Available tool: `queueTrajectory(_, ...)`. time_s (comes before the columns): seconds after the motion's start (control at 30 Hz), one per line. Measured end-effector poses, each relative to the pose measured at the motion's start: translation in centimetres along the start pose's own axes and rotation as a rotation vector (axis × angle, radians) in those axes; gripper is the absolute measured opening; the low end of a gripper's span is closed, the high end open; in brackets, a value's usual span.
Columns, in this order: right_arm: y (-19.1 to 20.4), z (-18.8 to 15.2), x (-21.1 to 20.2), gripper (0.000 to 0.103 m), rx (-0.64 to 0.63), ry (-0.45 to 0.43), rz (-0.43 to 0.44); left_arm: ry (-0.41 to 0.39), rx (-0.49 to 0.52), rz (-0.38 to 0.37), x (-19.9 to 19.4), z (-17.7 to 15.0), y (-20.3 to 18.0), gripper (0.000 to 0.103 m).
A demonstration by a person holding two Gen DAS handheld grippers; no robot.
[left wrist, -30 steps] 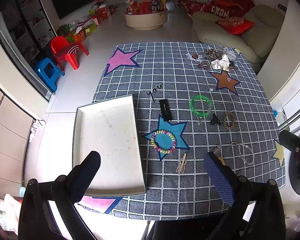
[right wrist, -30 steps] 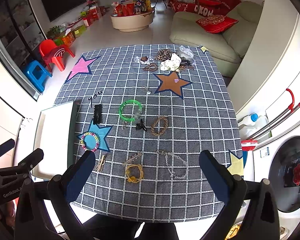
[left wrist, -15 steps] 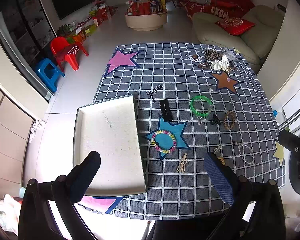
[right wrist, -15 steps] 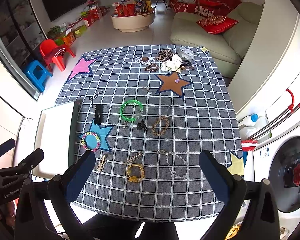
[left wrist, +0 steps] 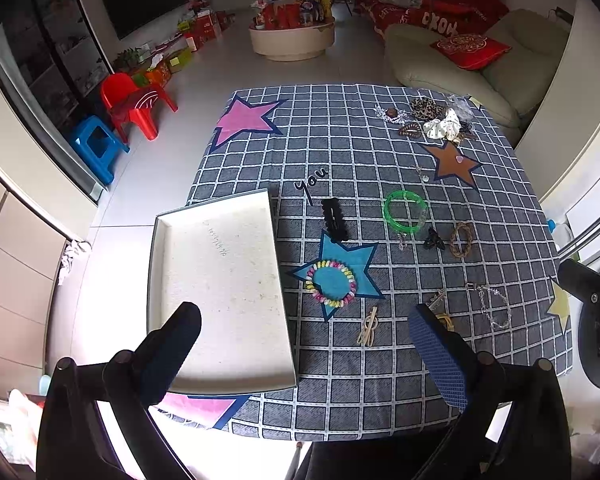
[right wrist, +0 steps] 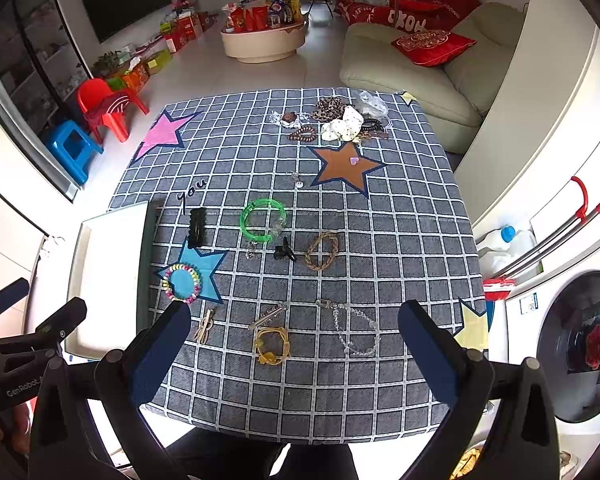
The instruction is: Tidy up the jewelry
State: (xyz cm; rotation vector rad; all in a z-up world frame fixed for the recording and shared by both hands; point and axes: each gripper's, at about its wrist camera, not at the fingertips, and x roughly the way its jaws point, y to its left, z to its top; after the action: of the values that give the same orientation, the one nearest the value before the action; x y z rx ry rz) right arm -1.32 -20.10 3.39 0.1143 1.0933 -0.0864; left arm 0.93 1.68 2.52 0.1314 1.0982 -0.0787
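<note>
Both hand-held grippers, the left one (left wrist: 306, 356) and the right one (right wrist: 294, 344), hang wide apart and hold nothing above the table (right wrist: 400, 240). The jewelry lies scattered on the cloth beside the white tray (left wrist: 220, 280), which has nothing in it. The yellow bracelet (right wrist: 272, 346) looks light and soft (probably cord), so pinch one side of its loop. The clear bead chain (right wrist: 356, 330) is limp and slippery.
</note>
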Motion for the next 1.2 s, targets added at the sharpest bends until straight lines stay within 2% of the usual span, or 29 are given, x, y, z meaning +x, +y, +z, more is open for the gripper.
queueTrajectory(0.4,-0.1,-0.2,0.8,0.103,0.018,0.025,-0.001,0.029,0.023,-0.017,1.5,0.2,0.5,0.103)
queueTrajectory(0.6,-1.0,-0.2,2.3,0.103,0.072,0.062,-0.008,0.106,0.027,-0.070,4.3,-0.2,0.9,0.103)
queueTrajectory(0.77,-2.6,-0.4,4.0,0.103,0.160,0.085,0.011,0.138,0.055,-0.056,6.8,0.1,0.5,0.103)
queueTrajectory(0.9,-4.1,-0.8,5.9,0.103,0.224,0.111,0.034,0.177,0.058,-0.085,9.5,0.7,-0.4,0.103)
queueTrajectory(1.03,-4.7,-0.8,8.8,0.103,0.207,0.225,0.061,0.202,0.053,-0.115,11.9,1.6,-1.6,0.103)
queueTrajectory(1.2,-6.4,-0.2,11.1,0.103,0.217,0.265,-0.002,0.221,0.015,-0.111,14.3,3.3,-2.4,0.103)
